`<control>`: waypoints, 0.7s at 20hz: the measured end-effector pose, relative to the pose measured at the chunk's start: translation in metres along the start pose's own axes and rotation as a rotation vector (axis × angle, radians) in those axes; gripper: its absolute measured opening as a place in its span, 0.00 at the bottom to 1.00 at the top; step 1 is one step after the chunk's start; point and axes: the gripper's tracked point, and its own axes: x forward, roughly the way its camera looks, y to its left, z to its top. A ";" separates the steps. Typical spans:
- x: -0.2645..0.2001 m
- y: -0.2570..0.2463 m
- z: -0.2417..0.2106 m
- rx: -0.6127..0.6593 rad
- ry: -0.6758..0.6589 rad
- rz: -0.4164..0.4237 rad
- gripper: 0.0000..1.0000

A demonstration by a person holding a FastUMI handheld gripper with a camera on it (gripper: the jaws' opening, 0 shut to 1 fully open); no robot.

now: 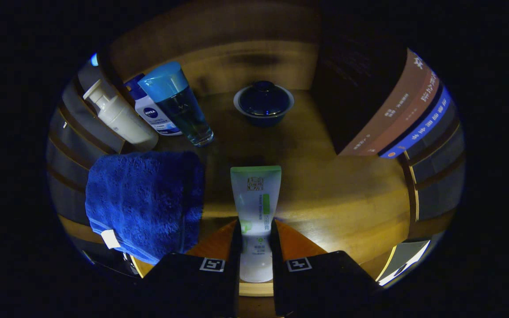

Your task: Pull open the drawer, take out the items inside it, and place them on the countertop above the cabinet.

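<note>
Gripper (256, 247) clamped on white tube (256, 207), apparently above wooden countertop (334, 194), beside blue towel (144, 203).

- Tube (256, 207): white with green markings.
- Towel (144, 203): deep blue, white tag.
- Lidded bowl (263, 104): dark blue, pale rim.
- Pump bottle (119, 117): cream.
- Tall bottle (179, 106): clear blue-green, light-blue cap.
- Bench (347, 194): warm brown wood.
</note>
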 end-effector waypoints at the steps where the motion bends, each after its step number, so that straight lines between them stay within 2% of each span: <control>1: 0.000 0.000 0.001 -0.003 0.001 0.000 0.35; 4: 0.001 0.003 0.001 -0.032 0.005 0.009 0.37; 6: -0.002 0.006 -0.001 -0.034 0.003 0.014 0.47; 7: -0.003 0.009 0.000 -0.035 0.000 0.020 0.49; 11: -0.017 0.012 0.000 -0.037 -0.041 0.036 0.99; 14: -0.034 0.015 0.004 -0.025 -0.096 0.046 1.00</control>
